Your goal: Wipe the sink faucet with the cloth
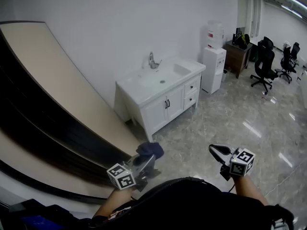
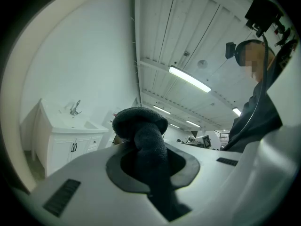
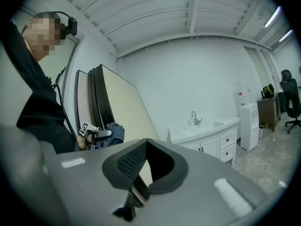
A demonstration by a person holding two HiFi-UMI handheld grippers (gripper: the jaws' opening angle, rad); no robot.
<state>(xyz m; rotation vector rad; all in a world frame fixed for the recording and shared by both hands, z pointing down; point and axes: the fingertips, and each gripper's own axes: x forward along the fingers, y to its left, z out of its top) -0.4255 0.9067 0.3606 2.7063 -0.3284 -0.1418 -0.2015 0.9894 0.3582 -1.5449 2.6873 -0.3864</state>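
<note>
A chrome faucet (image 1: 153, 61) stands at the back of a white sink cabinet (image 1: 144, 97) against the far wall, several steps ahead of me. My left gripper (image 1: 147, 161) is shut on a dark blue cloth (image 1: 150, 150), which bunches out past its tips. In the left gripper view the cloth (image 2: 142, 132) fills the gap between the jaws, and the faucet (image 2: 75, 108) shows small at the left. My right gripper (image 1: 215, 150) is shut and holds nothing. The right gripper view shows its jaws (image 3: 146, 166) closed together, with the faucet (image 3: 194, 118) far off.
Large flat boards (image 1: 53, 104) lean against the wall on the left. A white water dispenser (image 1: 214, 63) stands to the right of the cabinet, with a wooden desk (image 1: 240, 54) and black office chairs (image 1: 265, 66) beyond. A glossy tiled floor (image 1: 240, 123) lies between me and the sink.
</note>
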